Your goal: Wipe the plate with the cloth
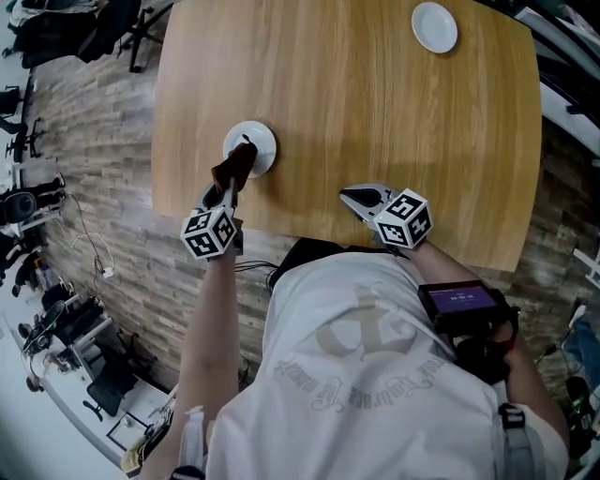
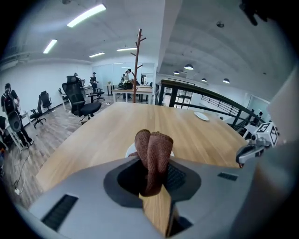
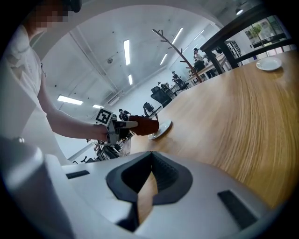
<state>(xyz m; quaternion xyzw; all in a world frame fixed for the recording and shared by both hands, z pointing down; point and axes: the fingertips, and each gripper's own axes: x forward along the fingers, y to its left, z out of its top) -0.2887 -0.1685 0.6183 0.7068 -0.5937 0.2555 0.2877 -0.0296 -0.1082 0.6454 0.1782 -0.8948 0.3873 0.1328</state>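
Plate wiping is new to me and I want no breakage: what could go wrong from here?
1. The plate sits unheld near the edge of the table. The right gripper is shut, empty and apart from it, so a wiping push may slide it toward that edge.
2. The left gripper pinches only a bunched cloth, which could slip out under drag.

Your wooden table [image 1: 375, 122] carries a second small white plate [image 1: 434, 26] near its far right corner. Beyond the table's far edge you have a wooden coat stand [image 2: 138, 65]. Off its left edge, black office chairs [image 2: 80, 97] stand on plank flooring [image 1: 103, 178].
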